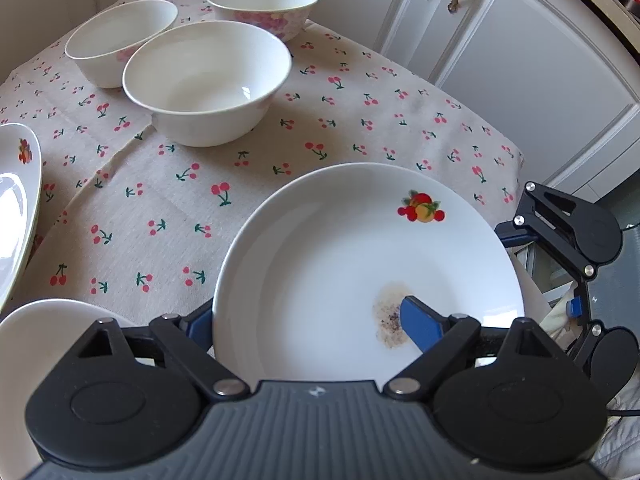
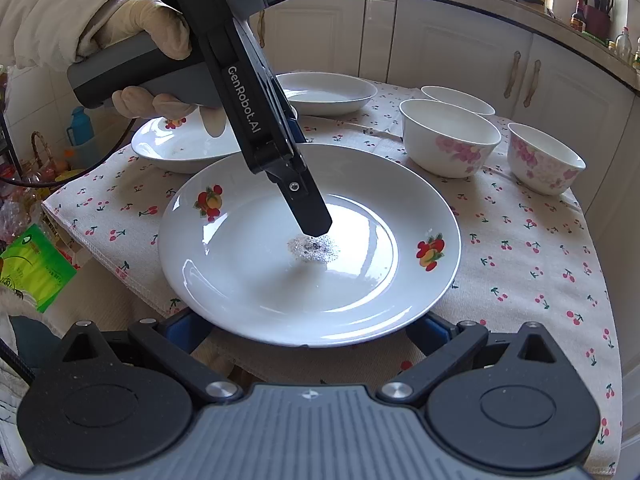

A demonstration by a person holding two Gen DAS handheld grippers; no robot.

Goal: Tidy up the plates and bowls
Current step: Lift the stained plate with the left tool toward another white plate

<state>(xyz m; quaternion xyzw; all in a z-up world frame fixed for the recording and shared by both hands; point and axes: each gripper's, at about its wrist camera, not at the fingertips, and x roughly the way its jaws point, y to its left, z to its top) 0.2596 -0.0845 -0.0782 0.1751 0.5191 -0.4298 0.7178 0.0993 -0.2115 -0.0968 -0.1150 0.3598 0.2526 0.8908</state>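
Note:
A white plate [image 1: 340,248] with fruit decals and a dark stain at its centre lies at the table's near edge. My left gripper [image 1: 308,320] straddles its rim: one blue finger [image 1: 420,320] rests inside by the stain, the other [image 1: 198,320] sits just outside the rim. The jaws stand apart and I see no pinch. In the right wrist view the same plate [image 2: 240,272] fills the middle. My right gripper [image 2: 308,330] is open wide there, both fingertips tucked under the plate's near rim. Three white bowls [image 1: 206,76] stand beyond.
Two more plates [image 2: 184,140] [image 2: 326,92] lie at the table's far left. A gloved hand [image 2: 120,20] holds the left gripper. White cabinets [image 1: 520,60] stand close behind the table. A green packet [image 2: 32,264] and clutter sit below the cherry-print cloth's [image 2: 520,260] left edge.

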